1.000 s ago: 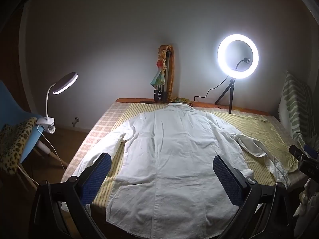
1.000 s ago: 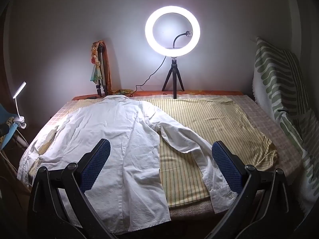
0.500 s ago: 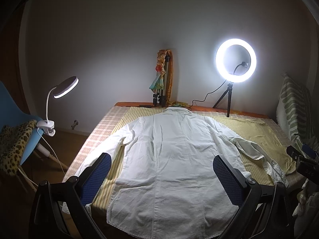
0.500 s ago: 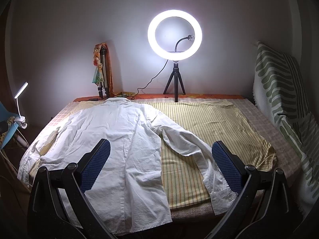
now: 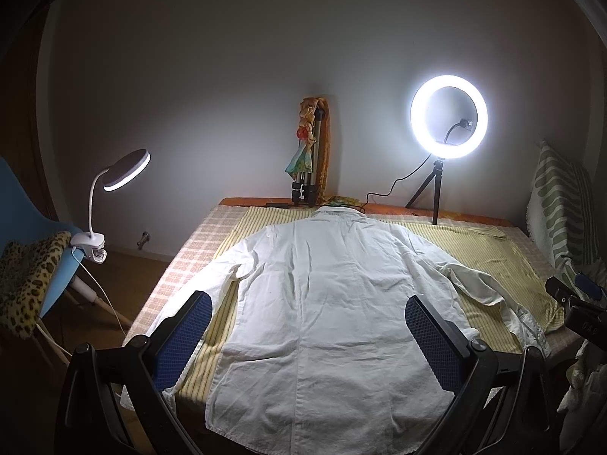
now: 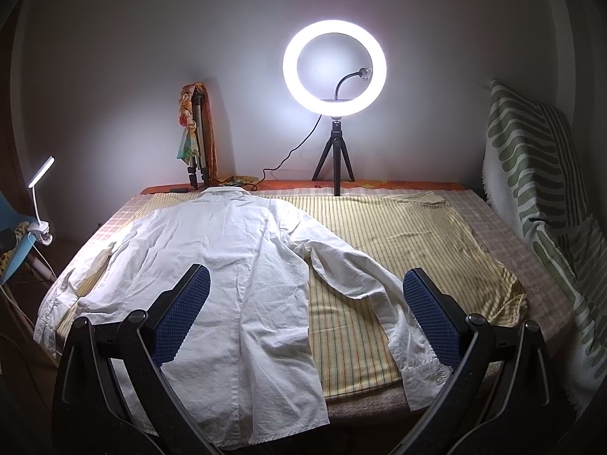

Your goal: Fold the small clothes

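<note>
While both grippers hung back from the near edge, the bed (image 6: pixel 493 235) filled most of each view, covered by a yellow striped sheet (image 6: pixel 398 235). Spread flat on that sheet, back side up with its collar toward the far wall, lay a white long-sleeved shirt (image 5: pixel 334 303), its hem reaching the near edge and draping slightly over it. Thin woven cotton by the look of it, the shirt seemed light, limp and softly creased; it would probably sag and bunch wherever it was lifted, and would likely slide easily over the sheet beneath.

Its right sleeve (image 6: pixel 364 276) angled out across the stripes, ending in a buttoned cuff (image 6: pixel 428 375) close to the bed's near edge. Its left sleeve (image 5: pixel 227 276) ran toward the bed's left side, and its end hung off the edge.

Judging from this layout, the firmest places to pinch were the doubled seams: cuff, shoulder seam, or hem corner, rather than the loose middle of the back.

Smallest in the scene, the left gripper (image 5: pixel 309 337) hovered over the shirt's lower back and the right gripper (image 6: pixel 305 318) over the gap between body and right sleeve. Each had its jaws spread wide, holding nothing and touching no cloth.
</note>
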`<state>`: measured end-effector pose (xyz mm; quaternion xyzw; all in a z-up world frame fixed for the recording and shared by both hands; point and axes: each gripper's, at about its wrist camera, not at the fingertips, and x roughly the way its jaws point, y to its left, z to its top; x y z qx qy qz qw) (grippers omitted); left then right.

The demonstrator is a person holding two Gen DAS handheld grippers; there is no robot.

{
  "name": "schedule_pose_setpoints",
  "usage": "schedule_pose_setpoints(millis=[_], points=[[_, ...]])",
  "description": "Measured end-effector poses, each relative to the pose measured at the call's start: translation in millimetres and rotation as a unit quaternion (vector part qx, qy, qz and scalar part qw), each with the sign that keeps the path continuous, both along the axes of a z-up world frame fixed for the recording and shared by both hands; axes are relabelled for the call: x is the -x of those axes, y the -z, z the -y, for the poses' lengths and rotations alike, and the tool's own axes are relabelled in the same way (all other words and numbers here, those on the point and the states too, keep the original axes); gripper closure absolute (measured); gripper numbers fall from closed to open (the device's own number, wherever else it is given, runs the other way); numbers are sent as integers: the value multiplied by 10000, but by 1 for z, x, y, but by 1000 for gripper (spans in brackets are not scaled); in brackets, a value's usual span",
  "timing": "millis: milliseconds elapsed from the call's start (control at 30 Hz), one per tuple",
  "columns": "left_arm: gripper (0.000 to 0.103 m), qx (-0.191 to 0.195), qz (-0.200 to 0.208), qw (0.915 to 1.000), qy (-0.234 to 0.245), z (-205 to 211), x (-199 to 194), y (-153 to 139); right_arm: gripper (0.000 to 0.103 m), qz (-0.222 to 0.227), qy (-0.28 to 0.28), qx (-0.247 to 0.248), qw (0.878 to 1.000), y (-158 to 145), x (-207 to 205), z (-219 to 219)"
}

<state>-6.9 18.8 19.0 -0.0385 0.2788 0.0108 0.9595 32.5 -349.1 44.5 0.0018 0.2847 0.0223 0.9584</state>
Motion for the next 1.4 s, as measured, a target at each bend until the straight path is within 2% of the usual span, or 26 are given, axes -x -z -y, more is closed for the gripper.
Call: schedule_pose_setpoints(millis=[800, 1400], points=[[0, -3, 7, 10000, -10, 1, -1, 0, 0, -1, 5, -3, 10000, 1, -1, -1], [0, 75, 99, 9999, -62, -16, -5, 13, 0, -56, -64, 2, 10000, 6, -6, -9]])
